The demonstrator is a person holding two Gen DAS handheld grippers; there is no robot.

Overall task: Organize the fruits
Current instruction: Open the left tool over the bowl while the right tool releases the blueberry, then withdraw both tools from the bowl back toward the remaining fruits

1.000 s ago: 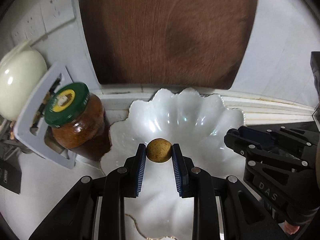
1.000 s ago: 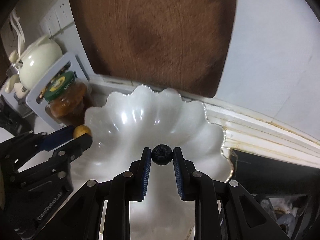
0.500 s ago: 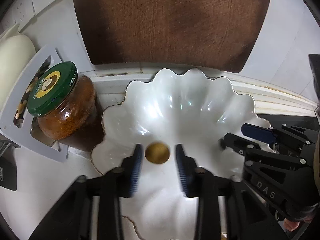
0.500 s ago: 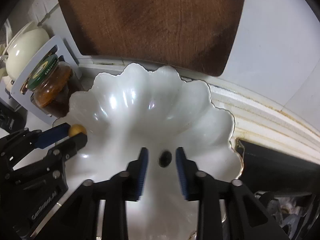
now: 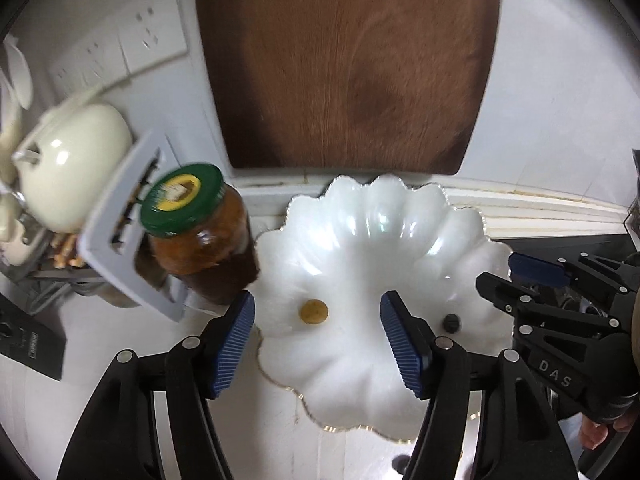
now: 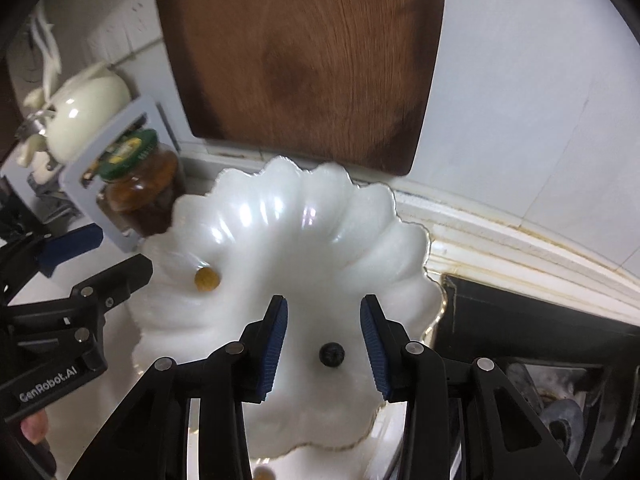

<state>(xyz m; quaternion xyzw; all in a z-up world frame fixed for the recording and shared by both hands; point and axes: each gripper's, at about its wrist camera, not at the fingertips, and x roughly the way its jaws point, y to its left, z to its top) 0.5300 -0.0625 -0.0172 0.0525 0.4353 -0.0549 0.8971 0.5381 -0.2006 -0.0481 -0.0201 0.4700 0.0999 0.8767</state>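
Both fruits have just been let go into the white scalloped dish (image 5: 372, 240), which sits at the back edge of the worktop (image 5: 52, 412) under a wooden cutting board (image 5: 348, 64) leaning on the wall. A second ago the left hand-held gripper (image 5: 318, 332) was clamped on the small yellow-brown fruit (image 5: 314, 311); its jaws have just been opening, and the fruit now lies free on the dish floor between the blue pads, touching neither. The right hand-held gripper (image 6: 324, 344) likewise held the blueberry (image 6: 331, 354) a second ago; its jaws opened early in that second and now stand released, with the berry resting in the dish between the pads, nearer the right one but clear of it. In both views the dish looks farther off than half a second ago, so the two grippers seem to be drawing back from it. Both fruits lie in the near half of the dish, the yellow-brown one toward the side where the jar (image 5: 198, 236) with the green lid stands. This placing step looks finished; a blurred round shape at the bottom edge of the right wrist view may be another fruit to fetch, though I cannot tell.
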